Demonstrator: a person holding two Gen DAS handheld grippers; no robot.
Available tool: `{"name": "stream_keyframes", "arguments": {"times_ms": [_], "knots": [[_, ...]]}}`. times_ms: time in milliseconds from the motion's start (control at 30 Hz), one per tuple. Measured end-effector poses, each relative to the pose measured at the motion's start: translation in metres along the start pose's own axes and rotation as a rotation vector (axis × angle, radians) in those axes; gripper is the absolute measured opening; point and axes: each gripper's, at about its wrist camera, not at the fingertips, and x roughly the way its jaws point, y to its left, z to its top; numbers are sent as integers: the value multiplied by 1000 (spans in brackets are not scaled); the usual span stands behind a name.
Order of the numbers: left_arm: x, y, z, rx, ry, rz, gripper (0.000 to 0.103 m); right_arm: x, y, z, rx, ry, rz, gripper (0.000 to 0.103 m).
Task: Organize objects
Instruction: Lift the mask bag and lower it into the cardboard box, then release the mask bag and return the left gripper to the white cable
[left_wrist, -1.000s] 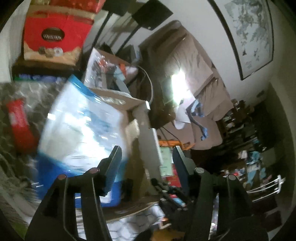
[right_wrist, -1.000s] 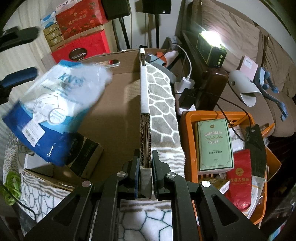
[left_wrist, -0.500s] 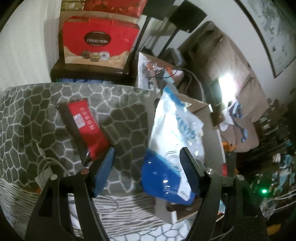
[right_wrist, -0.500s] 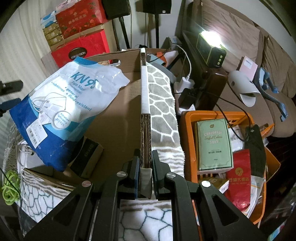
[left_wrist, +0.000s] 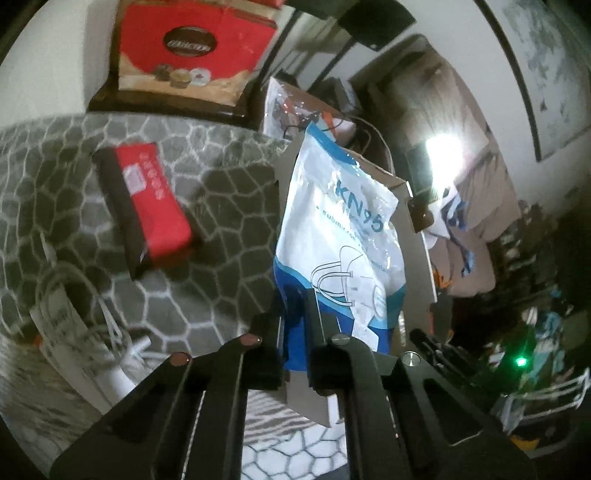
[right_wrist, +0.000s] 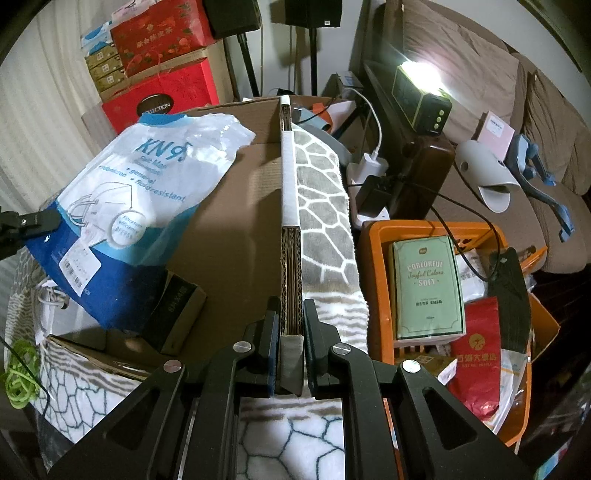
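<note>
A blue and white KN95 mask bag (left_wrist: 343, 236) leans on the left rim of an open cardboard box (right_wrist: 236, 236). It also shows in the right wrist view (right_wrist: 140, 206). My left gripper (left_wrist: 293, 317) is shut on the bag's blue bottom edge. My right gripper (right_wrist: 291, 325) is shut on the box's upright right wall (right_wrist: 290, 206). A small dark carton (right_wrist: 173, 310) lies inside the box, partly under the bag.
A red packet (left_wrist: 147, 199) and white cables (left_wrist: 85, 325) lie on the grey patterned blanket (left_wrist: 207, 206) left of the box. An orange crate (right_wrist: 376, 236) with a green box (right_wrist: 428, 288) stands right. Red gift boxes (right_wrist: 159, 92) are stacked behind.
The mask bag was loose and moving across the box while my left gripper was open. Now it rests on the box rim and my left gripper has shut on its bottom edge.
</note>
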Motion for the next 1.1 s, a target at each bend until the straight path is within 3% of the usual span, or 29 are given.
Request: {"name": "stream_keyframes", "arguments": {"times_ms": [300,500,667,833,867,967,1100], "knots": [[-3,-3,-34,-155,-95,-79,5,0,0,0,0,0,-2,11],[16,-21,-43,-180,-96,-89,5,0,-1,-1,-2,1,-6,11],[34,-34,-45,-160,-83,-44,5,0,0,-1,-1,1,-5,11],[46,-51,-46,-68,-27,35,6,0,0,0,-1,1,-5,11],[45,-53,-46,-47,-18,54,13,0,0,-1,-1,1,-5,11],[39,-61,-47,10,-1,63,49,0,1,0,-1,1,-4,11],[24,-63,-49,37,-11,40,68,0,1,0,-2,2,-4,11]]}}
